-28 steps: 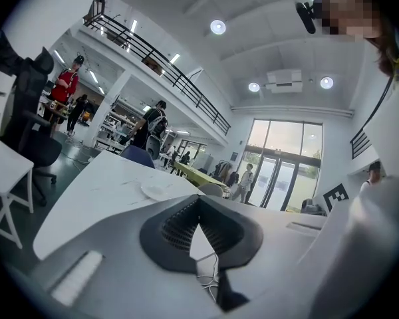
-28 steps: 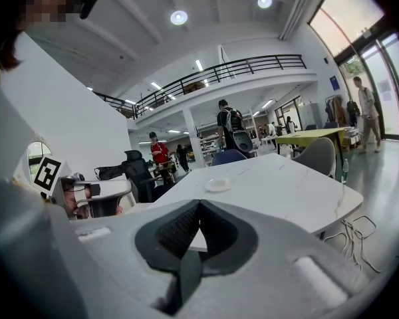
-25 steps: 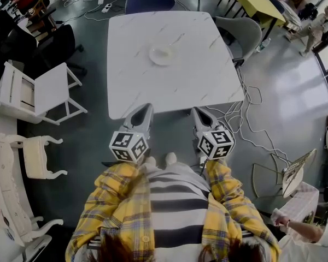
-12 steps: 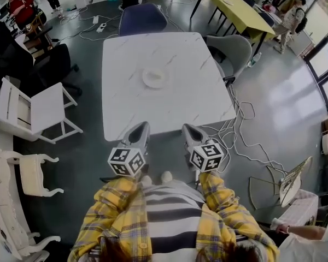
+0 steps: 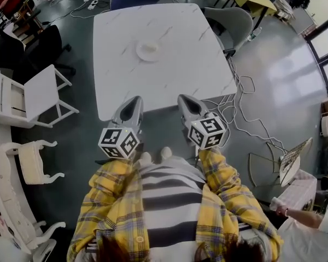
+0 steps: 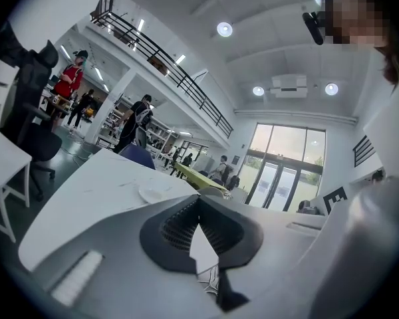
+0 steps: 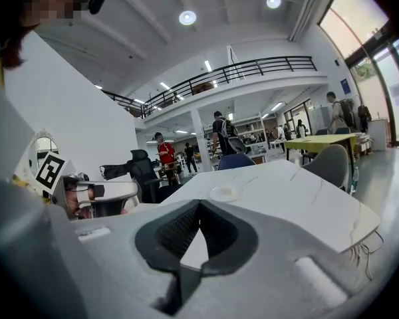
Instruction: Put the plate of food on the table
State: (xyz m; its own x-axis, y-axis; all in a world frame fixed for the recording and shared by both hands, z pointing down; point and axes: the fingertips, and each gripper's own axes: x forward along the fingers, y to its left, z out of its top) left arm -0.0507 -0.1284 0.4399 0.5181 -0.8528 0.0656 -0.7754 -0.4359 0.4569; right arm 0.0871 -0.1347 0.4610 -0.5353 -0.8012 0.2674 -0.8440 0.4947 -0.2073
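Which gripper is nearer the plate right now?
Left, slightly. The left gripper is at the near edge of the table, almost in line with the plate; the right gripper is at that edge too, offset further right.

one plate (image 5: 148,51), two tongs (image 5: 132,103) (image 5: 185,100)

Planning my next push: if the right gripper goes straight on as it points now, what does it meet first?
Probably the white marble table, near its front edge, short of the plate; depth is unclear.
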